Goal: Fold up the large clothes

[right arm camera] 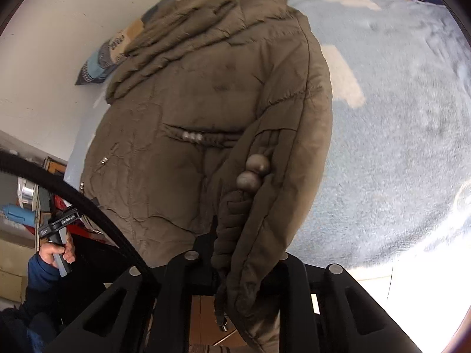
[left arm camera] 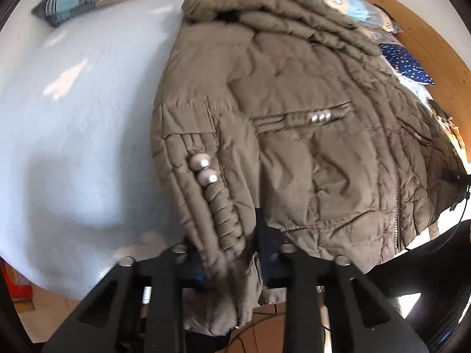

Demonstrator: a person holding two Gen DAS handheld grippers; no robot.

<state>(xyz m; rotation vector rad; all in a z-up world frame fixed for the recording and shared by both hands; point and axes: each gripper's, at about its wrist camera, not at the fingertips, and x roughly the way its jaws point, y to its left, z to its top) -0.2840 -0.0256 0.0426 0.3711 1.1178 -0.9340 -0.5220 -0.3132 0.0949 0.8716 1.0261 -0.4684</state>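
An olive-brown padded jacket (left arm camera: pixel 279 111) is spread over a pale blue blanket (left arm camera: pixel 73 111) on a bed, its lower edge drawn toward both grippers. In the left wrist view, the left gripper (left arm camera: pixel 226 253) is closed on the jacket's cuffed sleeve end, which is pinched between the two black fingers (left arm camera: pixel 265 235) and hangs below them. Two silver ball buttons (left arm camera: pixel 203 169) on the sleeve tab are seen just beyond the fingertips, and a pocket flap with three small studs (left arm camera: pixel 321 116) lies further out and to the right of them. A zip runs down the hem to the right of the fingers.

In the right wrist view, the right gripper (right arm camera: pixel 238 253) is clamped on the other sleeve, a thick fold of fabric and a braided cord (right arm camera: pixel 223 235) being gripped between the fingers and trailing under them. Two dark ball buttons (right arm camera: pixel 253 172) sit just ahead of the fingertips. The jacket's body extends away from the fingers, with its quilted hood (right arm camera: pixel 188 20) at the far end. A patterned pillow (right arm camera: pixel 109 58) lies beyond the hood to the left. At the lower left, a hand (right arm camera: pixel 59 251) in a blue sleeve is seen holding the other gripper's handle.
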